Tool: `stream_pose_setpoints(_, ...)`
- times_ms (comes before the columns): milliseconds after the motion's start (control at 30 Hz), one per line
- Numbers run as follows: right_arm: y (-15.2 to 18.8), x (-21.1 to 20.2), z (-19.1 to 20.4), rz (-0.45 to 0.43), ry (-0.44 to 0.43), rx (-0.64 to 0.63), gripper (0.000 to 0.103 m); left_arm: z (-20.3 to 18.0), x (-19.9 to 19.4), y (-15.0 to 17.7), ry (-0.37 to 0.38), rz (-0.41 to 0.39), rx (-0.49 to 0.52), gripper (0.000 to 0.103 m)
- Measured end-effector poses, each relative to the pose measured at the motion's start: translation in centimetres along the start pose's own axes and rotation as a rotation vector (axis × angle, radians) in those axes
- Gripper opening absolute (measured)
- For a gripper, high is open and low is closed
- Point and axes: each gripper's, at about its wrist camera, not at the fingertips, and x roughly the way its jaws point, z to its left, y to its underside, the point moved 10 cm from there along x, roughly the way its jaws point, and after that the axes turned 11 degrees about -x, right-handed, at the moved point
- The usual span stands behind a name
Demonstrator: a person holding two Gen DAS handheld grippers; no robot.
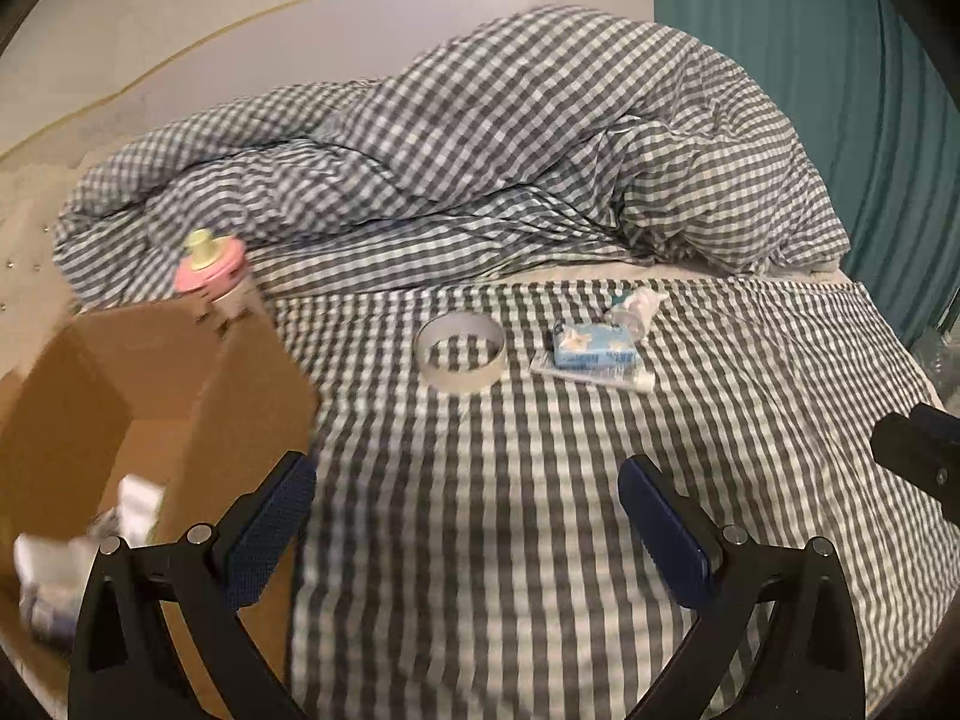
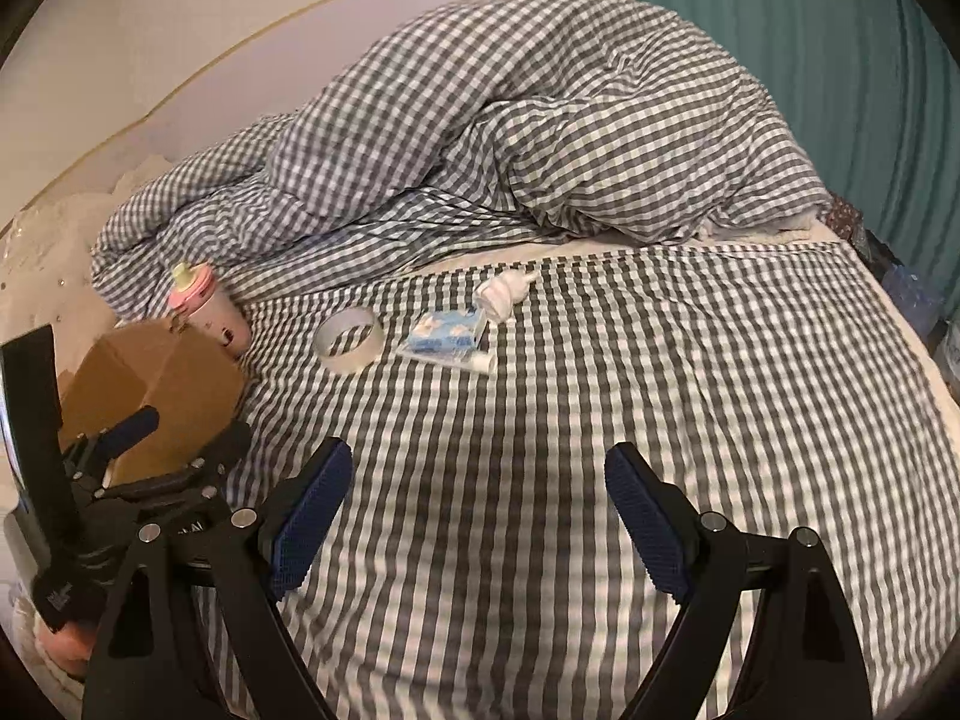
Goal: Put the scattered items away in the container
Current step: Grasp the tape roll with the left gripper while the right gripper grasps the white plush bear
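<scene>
Several bits already in cardboard box (image 1: pixel 180 396) (blurred, can't identify). Left on checked sheet (image 2: pixel 540 480): tape roll (image 1: pixel 461 354), tissue pack (image 1: pixel 594 348), tube (image 1: pixel 591 377), white wad (image 2: pixel 501 294), pink-lidded bottle (image 2: pixel 210 306) beside box. Left gripper (image 1: pixel 468 534) and right gripper (image 2: pixel 480 522) spread wide, empty.

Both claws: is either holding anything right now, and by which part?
Nothing is held. The left claw and right claw both stand wide open with only checked bedsheet between their pads. The tape roll lies untouched on the bed.

Tape roll (image 1: pixel 461 355) right of box (image 1: pixel 180 396) (tissue pack (image 1: pixel 594 351) beyond).
</scene>
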Motion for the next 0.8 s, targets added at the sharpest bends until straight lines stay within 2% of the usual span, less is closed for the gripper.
stream_pose_setpoints(200, -3.1, 6.5, -1.5, 0.032, -0.006, 0.025, 0.086, 0.0, 6.5, -1.2, -0.031, 0.041, -0.053, 0.103)
stream_pose_setpoints(433, -5.2, 14.8, -2.9, 0.093, -0.007, 0.067, 0.086, -0.7, 13.5, -2.6, -0.038, 0.068, -0.086, 0.103)
stream_pose_setpoints(567, -6.3, 19.6, -3.7, 0.132, -0.021, 0.119, 0.086, -1.5, 16.2, -3.4, -0.042, 0.042, -0.053, 0.103)
stream_pose_setpoints(667, -6.8, 22.7, -3.8, 0.166, -0.035, 0.147, 0.086, -1.8, 18.3, -3.2, -0.048, 0.063, -0.009, 0.103)
stream_pose_setpoints(800, -7.3, 25.8, -3.9, 0.195, -0.005, 0.153, 0.086, -1.8, 20.4, -3.0, -0.061, 0.059, 0.01, 0.103)
